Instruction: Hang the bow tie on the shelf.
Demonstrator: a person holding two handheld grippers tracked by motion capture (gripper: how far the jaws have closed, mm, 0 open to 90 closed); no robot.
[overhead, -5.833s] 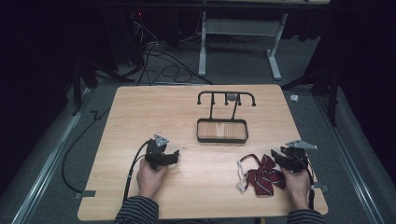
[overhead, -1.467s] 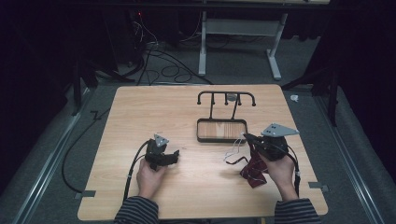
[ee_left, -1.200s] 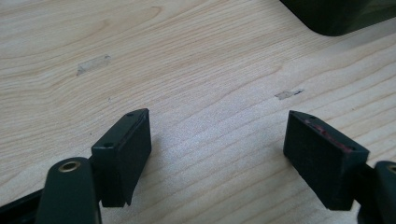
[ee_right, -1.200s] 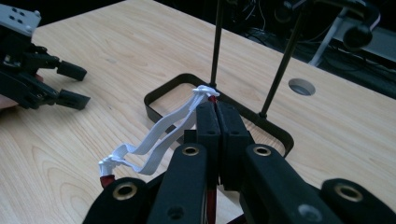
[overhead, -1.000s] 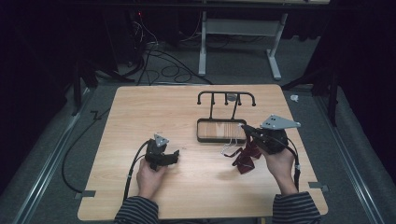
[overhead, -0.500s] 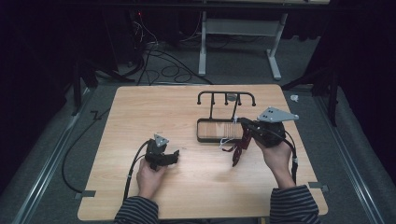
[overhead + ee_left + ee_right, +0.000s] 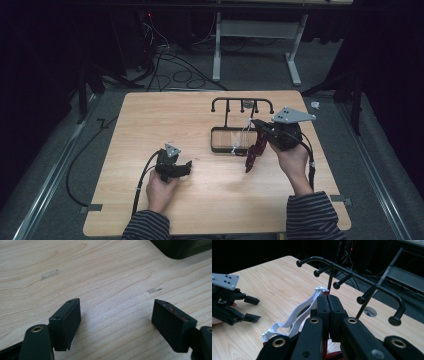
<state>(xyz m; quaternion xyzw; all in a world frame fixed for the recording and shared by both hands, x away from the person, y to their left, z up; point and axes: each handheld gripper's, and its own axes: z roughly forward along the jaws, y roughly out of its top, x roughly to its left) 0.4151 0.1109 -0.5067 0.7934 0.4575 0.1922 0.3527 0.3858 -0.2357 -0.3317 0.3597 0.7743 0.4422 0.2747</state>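
Two tools are at work: the right tool (image 7: pixel 261 128) is closed on a dark red cloth with white straps (image 7: pixel 252 151), lifted beside the black metal hook rack (image 7: pixel 242 105); the left tool (image 7: pixel 183 167) rests wide open, empty, on the light wooden worktop (image 7: pixel 150 115).

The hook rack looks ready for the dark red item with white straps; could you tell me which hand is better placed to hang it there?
Right. The right tongs are shut on the dark red item, lifted beside the hook rack. The left tongs rest open on the table, apart from both.
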